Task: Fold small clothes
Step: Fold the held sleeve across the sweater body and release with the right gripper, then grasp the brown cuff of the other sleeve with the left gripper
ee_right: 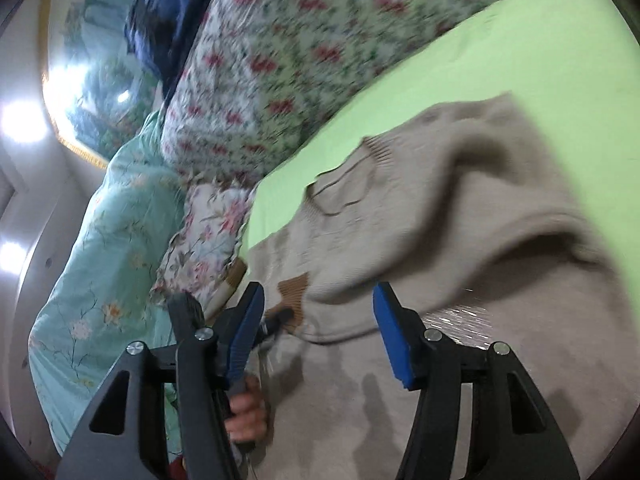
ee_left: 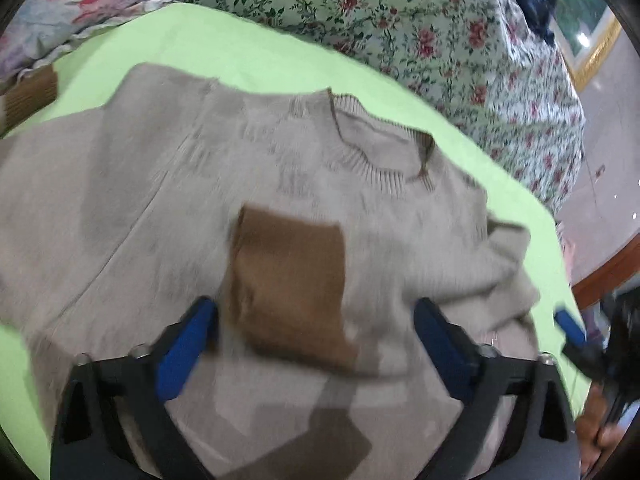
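Observation:
A beige knit sweater with brown trim lies on a light green sheet. One sleeve is folded across the chest, its brown cuff lying between my left fingers. My left gripper is open just above the cuff, holding nothing. My right gripper is open over the sweater, near a raised fold of sleeve. The right gripper's blue tip shows at the right edge of the left wrist view. The left gripper shows in the right wrist view near the brown cuff.
A floral quilt is piled behind the sheet, with a floral pillow at the far left. The other brown cuff lies at the sheet's left edge. A teal floral cover hangs beside the bed. A wooden bed edge is at right.

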